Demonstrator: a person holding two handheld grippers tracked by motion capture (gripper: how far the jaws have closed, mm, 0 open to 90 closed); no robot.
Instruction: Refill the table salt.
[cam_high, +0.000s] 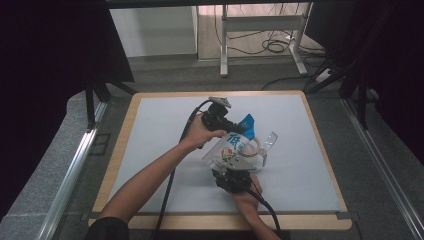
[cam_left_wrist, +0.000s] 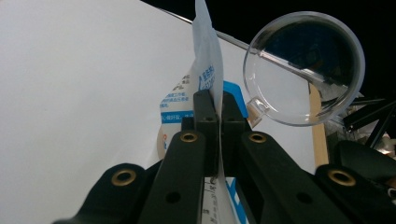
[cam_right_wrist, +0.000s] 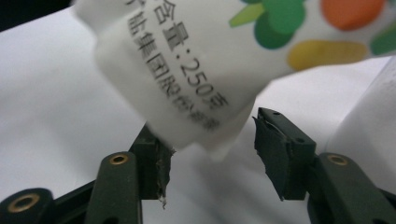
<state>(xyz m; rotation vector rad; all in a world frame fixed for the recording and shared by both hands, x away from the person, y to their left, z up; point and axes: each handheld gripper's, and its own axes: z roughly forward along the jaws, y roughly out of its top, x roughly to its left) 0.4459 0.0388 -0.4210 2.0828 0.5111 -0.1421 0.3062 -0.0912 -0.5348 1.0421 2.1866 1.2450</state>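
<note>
A white pouch with a blue top and colourful print hangs tilted over the middle of the table. My left gripper is shut on its upper edge; in the left gripper view the jaws pinch the thin seam of the pouch. A clear round plastic cup sits just right of the pouch, its mouth facing the left gripper's camera. My right gripper is below the pouch, open, with the pouch's bottom corner dipping between its jaws and close to the left one.
A white mat covers the wooden-edged table, with bare mat to the left and front. Cables trail from both grippers toward the near edge. Black frame posts stand at the table's far corners.
</note>
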